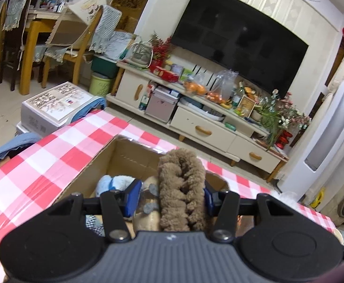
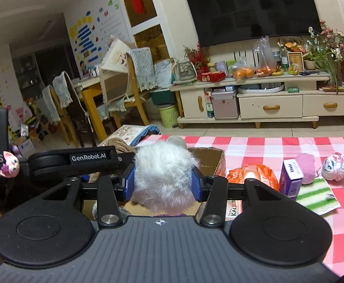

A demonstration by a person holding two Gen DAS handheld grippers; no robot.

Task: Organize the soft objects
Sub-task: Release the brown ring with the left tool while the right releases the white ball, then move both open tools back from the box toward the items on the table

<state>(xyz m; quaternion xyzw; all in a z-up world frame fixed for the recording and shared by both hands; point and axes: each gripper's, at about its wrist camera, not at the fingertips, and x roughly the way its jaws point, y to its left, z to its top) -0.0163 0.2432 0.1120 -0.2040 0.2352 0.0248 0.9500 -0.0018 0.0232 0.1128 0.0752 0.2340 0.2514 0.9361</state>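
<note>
While the left gripper (image 1: 170, 197) clamps a brown curly plush (image 1: 182, 188), the right gripper (image 2: 163, 180) clamps a white fluffy toy (image 2: 163, 176), both above the open cardboard box (image 1: 124, 155) on the checked tablecloth (image 2: 278, 146); 1 TV (image 2: 252, 7) hangs beyond.

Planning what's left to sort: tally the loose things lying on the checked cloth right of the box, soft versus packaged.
Soft: 3 (pink roll, plush toy, striped cloth)
Packaged: 2 (orange bag, purple carton)
Total: 5
</note>
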